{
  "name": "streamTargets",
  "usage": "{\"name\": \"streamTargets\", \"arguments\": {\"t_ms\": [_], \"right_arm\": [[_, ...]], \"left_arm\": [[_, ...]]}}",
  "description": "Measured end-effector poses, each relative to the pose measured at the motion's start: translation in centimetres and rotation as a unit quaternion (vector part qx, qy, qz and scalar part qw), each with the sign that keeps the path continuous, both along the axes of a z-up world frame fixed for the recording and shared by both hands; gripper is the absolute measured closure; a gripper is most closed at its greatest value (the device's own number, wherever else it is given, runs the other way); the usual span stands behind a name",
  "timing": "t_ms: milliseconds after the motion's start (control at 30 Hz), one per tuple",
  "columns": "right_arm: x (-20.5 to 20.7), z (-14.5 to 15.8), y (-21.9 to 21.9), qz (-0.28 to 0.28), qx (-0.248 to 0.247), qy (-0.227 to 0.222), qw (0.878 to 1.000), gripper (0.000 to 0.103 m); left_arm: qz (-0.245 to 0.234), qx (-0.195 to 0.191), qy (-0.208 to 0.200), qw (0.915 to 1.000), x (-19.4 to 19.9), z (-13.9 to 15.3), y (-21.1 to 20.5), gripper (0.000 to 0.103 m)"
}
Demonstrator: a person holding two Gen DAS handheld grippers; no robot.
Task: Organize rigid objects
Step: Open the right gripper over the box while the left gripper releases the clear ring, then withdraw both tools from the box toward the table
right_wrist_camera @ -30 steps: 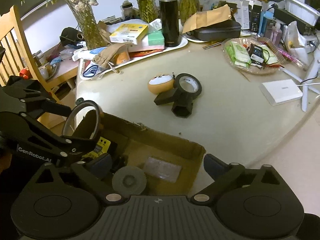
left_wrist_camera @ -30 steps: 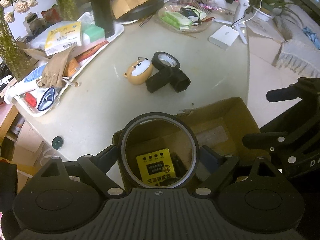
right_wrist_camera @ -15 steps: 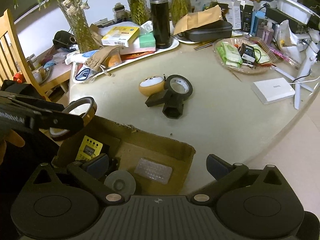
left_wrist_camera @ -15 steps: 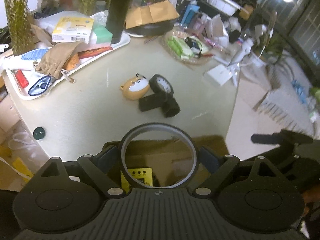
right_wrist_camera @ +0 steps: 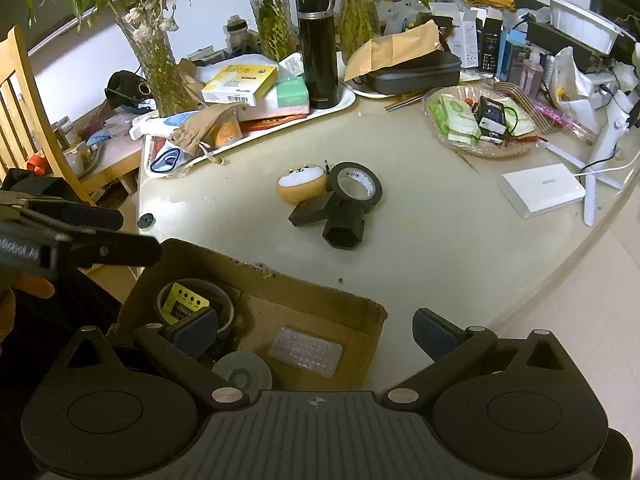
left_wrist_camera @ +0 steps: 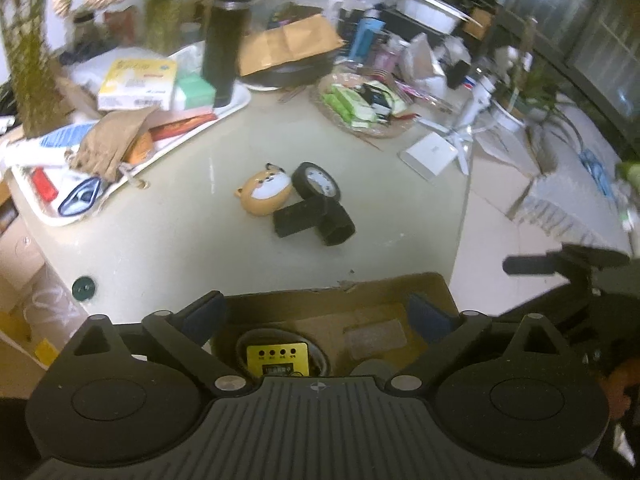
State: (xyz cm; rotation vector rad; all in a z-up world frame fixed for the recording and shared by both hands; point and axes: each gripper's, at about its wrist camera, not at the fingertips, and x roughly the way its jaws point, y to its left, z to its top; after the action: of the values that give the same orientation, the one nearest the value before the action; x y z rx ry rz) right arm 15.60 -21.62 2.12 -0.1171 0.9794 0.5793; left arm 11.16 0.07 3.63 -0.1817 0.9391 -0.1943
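A cardboard box (right_wrist_camera: 280, 280) sits at the table's near edge. A clear tape ring (right_wrist_camera: 230, 304) lies inside it around a yellow device (right_wrist_camera: 184, 304), next to a grey disc (right_wrist_camera: 242, 372) and a clear blister pad (right_wrist_camera: 306, 350). My left gripper (left_wrist_camera: 316, 314) hovers over the box (left_wrist_camera: 384, 284); its jaws are opening and nothing is between them. My right gripper (right_wrist_camera: 316, 328) stands open and empty above the box's right side. On the table lie a dog-face case (right_wrist_camera: 300, 188), a black tape roll (right_wrist_camera: 356, 184), a black block (right_wrist_camera: 312, 212) and a black hexagonal piece (right_wrist_camera: 344, 226).
A white tray (right_wrist_camera: 344, 104) with boxes and a black flask (right_wrist_camera: 318, 48) stands at the back left. A wicker plate (right_wrist_camera: 480, 152) of packets and a white box (right_wrist_camera: 540, 188) are at the right. A wooden chair (right_wrist_camera: 20, 120) is on the left. A small dark cap (right_wrist_camera: 146, 221) lies near the table edge.
The left gripper's jaws spread and let go of the tape ring, which now lies in the box around the yellow device. The left view tilted and rolled. The right gripper stayed put.
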Motion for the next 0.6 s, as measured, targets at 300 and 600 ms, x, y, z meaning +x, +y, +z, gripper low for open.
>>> {"name": "streamTargets", "arguments": {"t_ms": [300, 600], "right_arm": [[0.4, 0.0, -0.2, -0.008, 0.006, 0.001, 1.0, 0.0], [0.8, -0.1, -0.3, -0.013, 0.009, 0.0, 1.0, 0.0]], "left_arm": [[-0.022, 0.053, -0.013, 0.9983, -0.3, 0.2, -1.2, 0.003], [-0.027, 0.091, -0.024, 0.9952, -0.1, 0.2, -1.7, 0.003]]}}
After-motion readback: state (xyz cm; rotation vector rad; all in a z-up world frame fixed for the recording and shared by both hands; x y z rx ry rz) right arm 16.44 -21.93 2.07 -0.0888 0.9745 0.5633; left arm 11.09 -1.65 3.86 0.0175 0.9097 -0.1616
